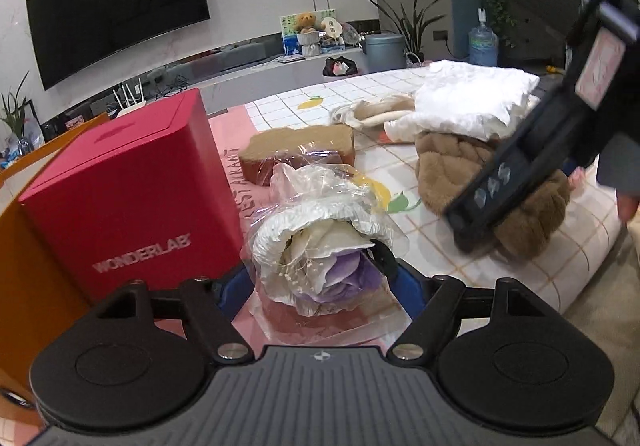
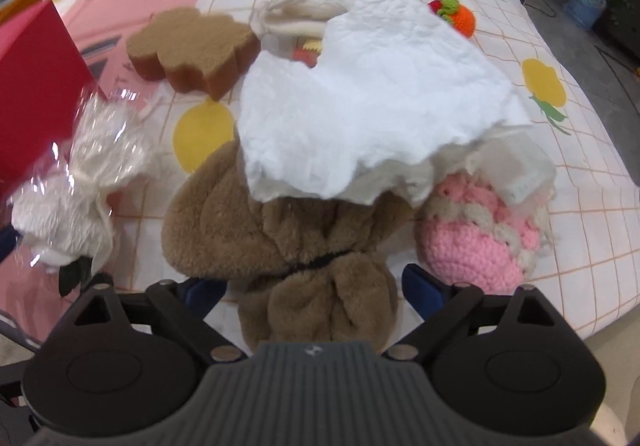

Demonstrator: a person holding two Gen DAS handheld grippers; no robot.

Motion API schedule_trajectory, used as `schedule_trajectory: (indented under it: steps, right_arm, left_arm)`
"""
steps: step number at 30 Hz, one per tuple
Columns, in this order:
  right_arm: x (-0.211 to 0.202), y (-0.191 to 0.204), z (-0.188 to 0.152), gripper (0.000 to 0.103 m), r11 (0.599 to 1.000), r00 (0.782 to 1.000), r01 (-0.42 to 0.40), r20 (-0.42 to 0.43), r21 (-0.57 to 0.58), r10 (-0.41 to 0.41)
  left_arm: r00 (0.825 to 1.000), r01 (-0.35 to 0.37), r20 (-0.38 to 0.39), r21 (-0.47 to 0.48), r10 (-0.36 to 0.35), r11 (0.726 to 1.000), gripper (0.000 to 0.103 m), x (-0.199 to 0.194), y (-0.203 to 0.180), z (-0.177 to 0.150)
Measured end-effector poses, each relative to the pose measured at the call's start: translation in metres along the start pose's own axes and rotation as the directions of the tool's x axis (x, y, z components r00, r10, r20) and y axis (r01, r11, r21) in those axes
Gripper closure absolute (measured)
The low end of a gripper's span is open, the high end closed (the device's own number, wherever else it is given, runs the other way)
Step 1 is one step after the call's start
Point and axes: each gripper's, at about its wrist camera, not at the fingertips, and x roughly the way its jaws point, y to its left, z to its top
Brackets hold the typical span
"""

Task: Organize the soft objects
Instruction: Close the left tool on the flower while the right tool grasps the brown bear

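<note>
A: What shows from the left wrist?

B: The left gripper [image 1: 316,274] is pinching a wrapped flower bouquet [image 1: 320,246] between its blue fingers [image 1: 408,288], just beside a red box [image 1: 124,193]. Beyond it a brown sponge [image 1: 300,149] lies on the tablecloth [image 1: 500,266]. To the right sits a brown plush bag [image 1: 460,169] with a white cloth [image 1: 468,97] on top. The right gripper [image 1: 532,165] reaches in from the right, over the plush bag.

A: And from the right wrist?

B: The right gripper [image 2: 314,288] is spread, its fingers [image 2: 424,286] either side of the plush bag's [image 2: 280,230] gathered neck, not visibly squeezing it. The white cloth [image 2: 368,97] covers the bag's far end. A pink crochet piece [image 2: 476,246] lies just right, touching the cloth. The bouquet [image 2: 76,181] is at the left by the red box [image 2: 36,93], the sponge [image 2: 192,45] behind it, and an orange crochet fruit [image 2: 460,15] past the cloth.
</note>
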Motion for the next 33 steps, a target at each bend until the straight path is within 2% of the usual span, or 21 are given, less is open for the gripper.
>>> schedule_trajectory:
  steps: [1, 3, 5, 7, 9, 11, 13, 16, 19, 21, 23, 27, 28, 29, 30, 31, 32, 33]
  right_arm:
    - [0.0, 0.0, 0.0, 0.006, 1.0, 1.0, 0.0, 0.0, 0.0, 0.0]
    - [0.002, 0.002, 0.003, 0.006, 1.0, 1.0, 0.008, 0.012, -0.005, -0.008]
    - [-0.001, 0.003, 0.002, 0.01, 1.0, 0.999, 0.007, 0.034, -0.016, -0.006]
    - [-0.005, 0.001, 0.001, 0.034, 1.0, 0.998, -0.025, 0.052, 0.0, 0.025]
    - [-0.009, -0.003, -0.001, 0.047, 0.999, 0.998, -0.029, 0.059, 0.027, 0.027]
    - [-0.013, -0.007, -0.003, 0.05, 0.998, 0.997, -0.036, 0.07, 0.047, 0.033]
    - [-0.018, -0.008, -0.005, 0.052, 0.997, 0.995, -0.048, 0.088, 0.056, 0.043]
    - [-0.03, -0.009, -0.011, 0.053, 0.992, 0.988, -0.107, 0.119, 0.06, 0.1]
    - [-0.047, -0.012, -0.017, 0.053, 0.979, 0.97, -0.189, 0.169, 0.076, 0.174]
    - [-0.055, -0.017, -0.021, 0.053, 0.958, 0.949, -0.266, 0.201, 0.106, 0.242]
    - [-0.062, -0.024, -0.022, 0.053, 0.92, 0.915, -0.365, 0.235, 0.141, 0.327]
    - [-0.074, -0.028, -0.024, 0.053, 0.836, 0.828, -0.527, 0.31, 0.15, 0.467]
    - [-0.076, -0.028, -0.023, 0.053, 0.797, 0.79, -0.585, 0.327, 0.149, 0.518]
    - [-0.077, -0.031, -0.023, 0.053, 0.73, 0.73, -0.665, 0.347, 0.157, 0.589]
    - [-0.076, -0.035, -0.024, 0.053, 0.645, 0.657, -0.744, 0.367, 0.175, 0.658]
    - [-0.075, -0.038, -0.025, 0.053, 0.575, 0.599, -0.795, 0.392, 0.193, 0.698]
    - [-0.076, -0.04, -0.025, 0.053, 0.533, 0.566, -0.821, 0.413, 0.204, 0.714]
    - [-0.078, -0.042, -0.025, 0.053, 0.508, 0.544, -0.836, 0.436, 0.207, 0.717]
  left_arm:
    - [1.0, 0.004, 0.01, -0.013, -0.003, 1.0, 0.014, 0.001, 0.001, 0.0]
    - [0.999, 0.012, 0.031, -0.025, -0.011, 1.0, 0.013, 0.001, 0.002, -0.001]
    - [0.999, 0.007, 0.043, -0.009, -0.007, 1.0, 0.01, 0.001, 0.001, -0.004]
    - [0.999, -0.012, 0.03, 0.001, 0.012, 1.0, 0.01, 0.005, -0.001, -0.005]
    - [1.0, -0.02, 0.004, -0.008, 0.02, 1.0, 0.011, 0.01, -0.001, -0.005]
    - [1.0, -0.005, 0.017, -0.028, 0.005, 1.0, 0.017, 0.009, 0.002, -0.007]
    - [1.0, -0.004, 0.031, -0.033, 0.005, 0.999, 0.033, 0.005, 0.003, -0.008]
    - [0.999, 0.022, 0.033, -0.061, -0.02, 0.998, 0.044, 0.001, 0.008, -0.008]
    - [0.998, 0.028, 0.052, -0.075, -0.024, 0.997, 0.05, -0.005, 0.012, -0.007]
    - [0.997, 0.031, 0.073, -0.077, -0.025, 0.997, 0.051, -0.012, 0.013, -0.007]
    - [0.996, 0.035, 0.09, -0.085, -0.027, 0.996, 0.051, -0.017, 0.015, -0.005]
    - [0.991, 0.04, 0.133, -0.108, -0.026, 0.993, 0.051, -0.032, 0.02, -0.003]
    - [0.989, 0.041, 0.143, -0.117, -0.024, 0.992, 0.051, -0.035, 0.022, -0.002]
    - [0.988, 0.043, 0.154, -0.126, -0.024, 0.991, 0.051, -0.038, 0.023, -0.002]
    - [0.987, 0.044, 0.16, -0.135, -0.022, 0.99, 0.051, -0.04, 0.024, -0.002]
    - [0.986, 0.042, 0.164, -0.144, -0.018, 0.989, 0.051, -0.042, 0.026, -0.001]
    - [0.986, 0.037, 0.166, -0.153, -0.011, 0.987, 0.051, -0.043, 0.027, -0.001]
    - [0.986, 0.036, 0.167, -0.16, -0.009, 0.987, 0.051, -0.044, 0.028, 0.0]
